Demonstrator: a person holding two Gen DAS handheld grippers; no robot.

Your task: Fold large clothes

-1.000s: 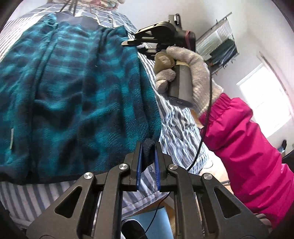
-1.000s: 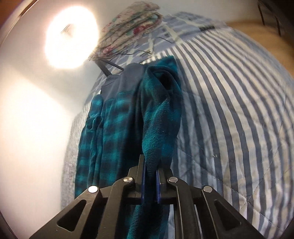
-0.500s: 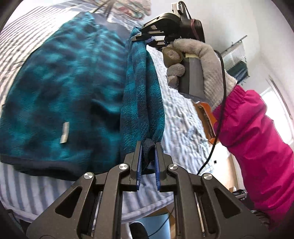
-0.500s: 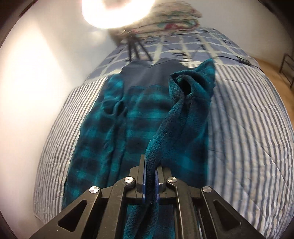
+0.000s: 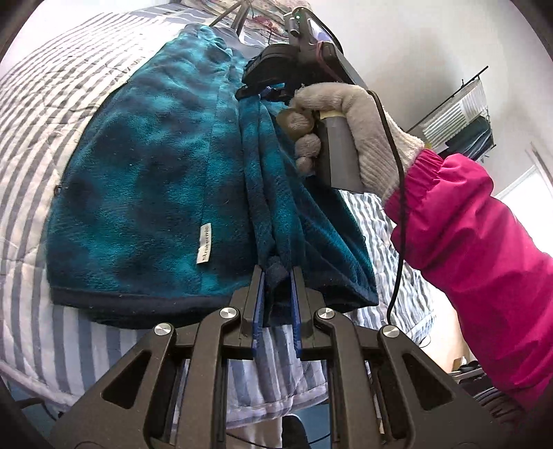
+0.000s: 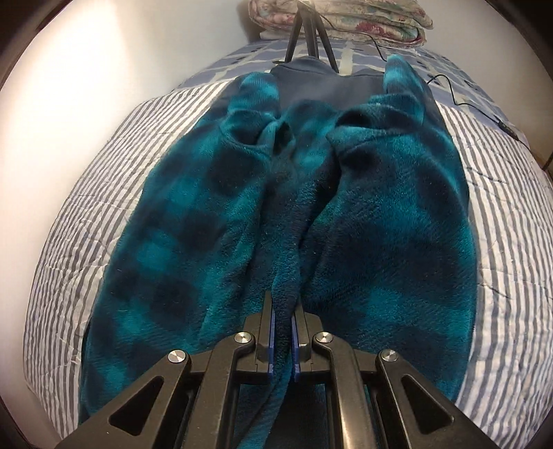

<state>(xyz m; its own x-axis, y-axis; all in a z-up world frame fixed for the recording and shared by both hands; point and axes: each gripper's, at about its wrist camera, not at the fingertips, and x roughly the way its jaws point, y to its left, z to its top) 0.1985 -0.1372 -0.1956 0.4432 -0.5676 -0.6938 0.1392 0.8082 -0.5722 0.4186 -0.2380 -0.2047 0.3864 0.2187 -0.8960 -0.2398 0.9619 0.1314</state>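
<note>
Folding a teal fleece (image 5: pixel 145 165) on the bed (image 5: pixel 45 114): both hand-held grippers, left (image 5: pixel 276 276) and right (image 6: pixel 281 311), are clamped on its edge, which should be kept taut and laid flat

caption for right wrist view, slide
Right tool shut on a teal plaid fleece garment, lifting a ridge over the striped bed cover.

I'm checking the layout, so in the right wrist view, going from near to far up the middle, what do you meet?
Right tool shut on the teal plaid fleece → navy collar section → black tripod legs → folded floral quilt.
</note>
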